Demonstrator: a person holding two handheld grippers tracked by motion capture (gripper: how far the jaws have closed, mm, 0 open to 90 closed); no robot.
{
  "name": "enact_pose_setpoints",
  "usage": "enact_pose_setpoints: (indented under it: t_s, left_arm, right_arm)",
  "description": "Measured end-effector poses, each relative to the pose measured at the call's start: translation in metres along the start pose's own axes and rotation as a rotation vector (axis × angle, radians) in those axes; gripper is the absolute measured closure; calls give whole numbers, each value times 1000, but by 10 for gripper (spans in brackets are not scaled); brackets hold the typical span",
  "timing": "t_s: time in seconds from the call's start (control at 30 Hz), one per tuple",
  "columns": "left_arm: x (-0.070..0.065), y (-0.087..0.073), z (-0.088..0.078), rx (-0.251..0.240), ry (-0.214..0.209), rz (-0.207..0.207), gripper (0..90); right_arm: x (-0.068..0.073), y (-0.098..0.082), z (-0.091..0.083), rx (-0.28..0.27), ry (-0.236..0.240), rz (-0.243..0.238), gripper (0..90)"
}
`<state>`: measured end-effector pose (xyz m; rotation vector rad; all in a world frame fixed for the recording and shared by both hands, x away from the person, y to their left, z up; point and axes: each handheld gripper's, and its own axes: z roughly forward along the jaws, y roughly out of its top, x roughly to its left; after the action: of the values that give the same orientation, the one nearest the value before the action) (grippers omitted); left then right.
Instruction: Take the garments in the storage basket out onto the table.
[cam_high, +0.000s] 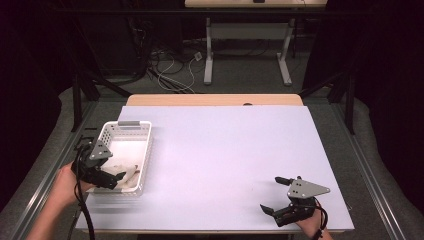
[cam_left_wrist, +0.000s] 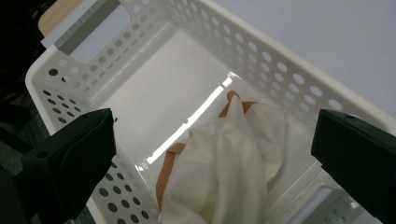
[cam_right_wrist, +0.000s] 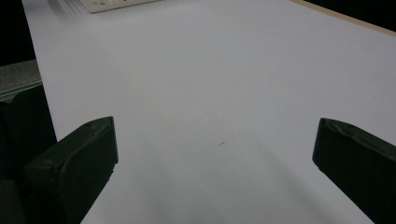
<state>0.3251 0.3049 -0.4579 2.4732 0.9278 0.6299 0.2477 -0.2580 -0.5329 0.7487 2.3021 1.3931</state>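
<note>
High view, lower left of frame: left gripper (cam_high: 107, 178) wide open, empty, poised directly over cream cloth (cam_high: 127, 174) in white basket (cam_high: 125, 129); right gripper (cam_high: 280, 195), also open, well apart.

A pale sheet (cam_high: 230, 150) covers the wooden counter (cam_high: 215, 100), whose bare edge shows at the far side. Beyond it, on a grey floor (cam_high: 240, 75), stands a desk with white legs (cam_high: 209, 50), loose cables (cam_high: 172, 67) beside it. Black drapes (cam_high: 30, 60) close both sides.
</note>
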Motion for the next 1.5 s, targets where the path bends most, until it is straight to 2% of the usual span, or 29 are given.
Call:
enact_pose_setpoints:
  t_s: [0.03, 0.07, 0.13, 0.3, 0.53, 0.6, 0.7, 0.77, 0.8, 0.83, 0.9, 0.93, 1.17, 1.3, 1.37, 1.47, 1.5]
  left_arm:
    - [0, 0, 1, 17, -8, -5, 3]
    - [0, 0, 4, 33, 7, 10, 3]
    - [0, 0, 4, 46, -6, 4, 3]
    - [3, 0, 9, 102, 8, 2, 3]
    - [8, -2, 20, 219, -15, -43, 3]
    - [8, -2, 23, 242, -15, -44, 3]
    - [8, -1, 24, 255, -23, -49, 3]
    - [8, 0, 26, 290, -36, -31, 3]
    - [8, 0, 26, 290, -36, -31, 3]
    - [8, 0, 28, 312, -41, -31, 4]
    - [8, 0, 29, 319, -47, -24, 7]
    - [9, 0, 31, 347, -55, -20, 15]
    - [10, 0, 37, 397, -69, -25, 54]
    - [12, -1, 44, 444, -84, -32, 56]
    - [12, -1, 45, 450, -87, -33, 62]
    - [14, -2, 47, 472, -101, -38, 91]
    - [14, -2, 48, 484, -116, -28, 131]
  right_arm:
    - [0, 0, 0, 0, 1, 1, 0]
    - [0, 0, 0, 0, 1, 2, 0]
    - [0, 0, 0, 2, 0, 2, 0]
    - [0, 0, 0, 1, 4, 4, 0]
    - [0, 0, 1, 5, 10, -2, 0]
    - [1, 0, 1, 2, 10, -1, 0]
    - [1, 0, 1, 1, 9, -1, 0]
    - [1, -1, 1, 2, 10, -2, 0]
    - [1, -1, 1, 2, 10, -2, 0]
    - [1, -1, 1, 2, 10, -3, 0]
    - [1, 0, 1, 2, 11, -6, 0]
    - [1, -1, 1, 2, 11, -4, 0]
    - [1, -1, 2, 3, 8, -4, 0]
    - [1, -1, 2, 9, 14, -4, 0]
    - [1, -1, 2, 10, 14, -4, 0]
    - [1, -1, 2, 17, 17, -7, 0]
    - [1, -1, 2, 16, 18, -8, 0]
